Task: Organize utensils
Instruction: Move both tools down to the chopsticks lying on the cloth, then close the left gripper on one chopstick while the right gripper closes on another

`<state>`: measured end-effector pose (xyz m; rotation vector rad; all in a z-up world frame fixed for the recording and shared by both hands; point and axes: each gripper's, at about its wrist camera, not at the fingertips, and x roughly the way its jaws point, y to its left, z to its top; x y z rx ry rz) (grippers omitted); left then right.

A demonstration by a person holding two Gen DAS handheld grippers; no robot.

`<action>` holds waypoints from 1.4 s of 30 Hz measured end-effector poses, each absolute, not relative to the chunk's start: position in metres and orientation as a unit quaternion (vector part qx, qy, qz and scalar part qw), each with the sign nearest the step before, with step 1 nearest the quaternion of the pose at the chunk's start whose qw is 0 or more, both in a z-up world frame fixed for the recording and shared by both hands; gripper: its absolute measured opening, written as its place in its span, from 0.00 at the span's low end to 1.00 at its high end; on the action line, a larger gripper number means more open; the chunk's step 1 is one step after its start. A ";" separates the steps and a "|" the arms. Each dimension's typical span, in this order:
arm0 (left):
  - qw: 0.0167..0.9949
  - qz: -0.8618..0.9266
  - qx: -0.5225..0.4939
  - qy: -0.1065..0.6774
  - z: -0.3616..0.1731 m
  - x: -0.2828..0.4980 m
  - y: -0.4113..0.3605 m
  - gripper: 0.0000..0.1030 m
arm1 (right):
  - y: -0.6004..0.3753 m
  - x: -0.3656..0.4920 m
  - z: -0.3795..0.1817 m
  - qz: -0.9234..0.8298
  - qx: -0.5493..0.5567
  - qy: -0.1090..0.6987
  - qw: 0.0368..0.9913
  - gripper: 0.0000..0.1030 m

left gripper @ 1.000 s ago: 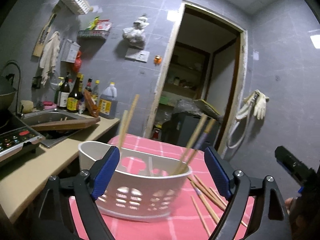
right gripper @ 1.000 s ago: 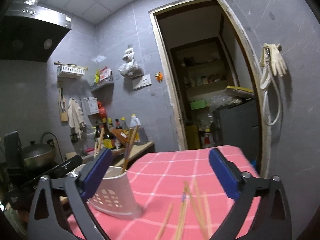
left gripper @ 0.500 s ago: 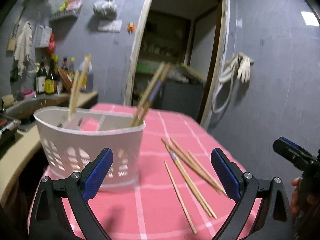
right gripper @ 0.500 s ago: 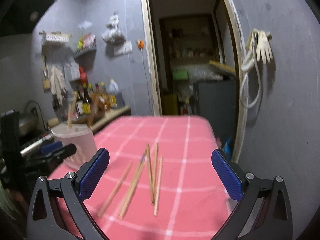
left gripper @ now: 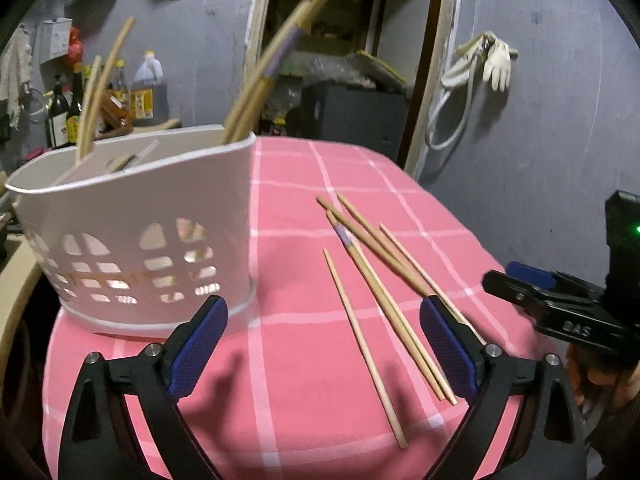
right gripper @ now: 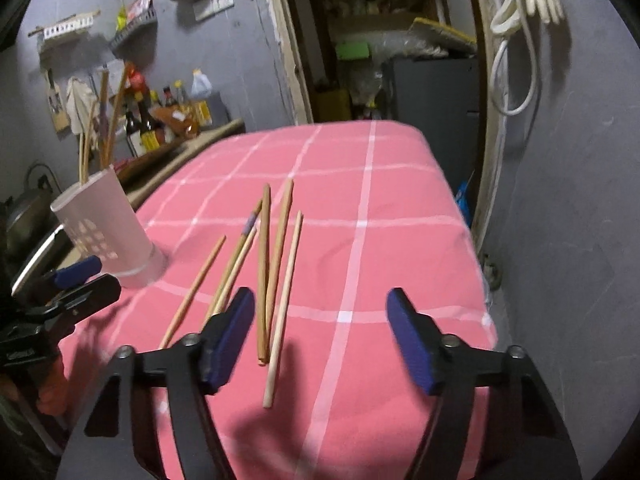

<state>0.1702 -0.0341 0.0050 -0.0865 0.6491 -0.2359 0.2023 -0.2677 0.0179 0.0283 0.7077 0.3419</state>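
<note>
Several loose wooden chopsticks [left gripper: 372, 280] [right gripper: 276, 264] lie fanned out on the pink checked tablecloth [left gripper: 304, 360]. One of them has a purple band. A white perforated utensil holder [left gripper: 132, 208] [right gripper: 108, 220] stands at the left with more chopsticks [left gripper: 264, 68] upright in it. My left gripper [left gripper: 320, 320] hovers over the cloth just right of the holder. Its jaws are closing and nothing is pressed between them. My right gripper [right gripper: 320, 304] hangs above the near ends of the loose chopsticks. Its jaws are also closing, and the pads touch nothing.
A counter with bottles [left gripper: 144, 92] runs along the left, behind the holder. Straight ahead is an open doorway with a dark cabinet [left gripper: 352, 116]. Gloves and a hose [left gripper: 496, 60] hang on the right wall. The table's right edge [right gripper: 472, 240] drops off close to the wall.
Both grippers have tipped downward and come lower over the table. The left one has swung right, away from the holder. The right jaws are now narrower.
</note>
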 end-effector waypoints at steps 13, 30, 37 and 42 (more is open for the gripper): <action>0.894 -0.146 -0.038 0.421 -0.018 0.219 -0.051 0.38 | -0.243 0.247 -0.003 0.202 -0.013 0.414 0.887 0.25; 0.876 -0.165 -0.033 0.452 -0.024 0.236 -0.058 0.10 | -0.218 0.279 -0.008 0.204 -0.067 0.460 0.862 0.15; 0.872 -0.169 -0.045 0.457 -0.022 0.232 -0.051 0.03 | -0.234 0.284 -0.006 0.202 0.015 0.473 0.858 0.03; 0.878 -0.171 -0.049 0.445 -0.015 0.228 -0.049 0.03 | -0.249 0.268 0.002 0.206 0.084 0.446 0.867 0.03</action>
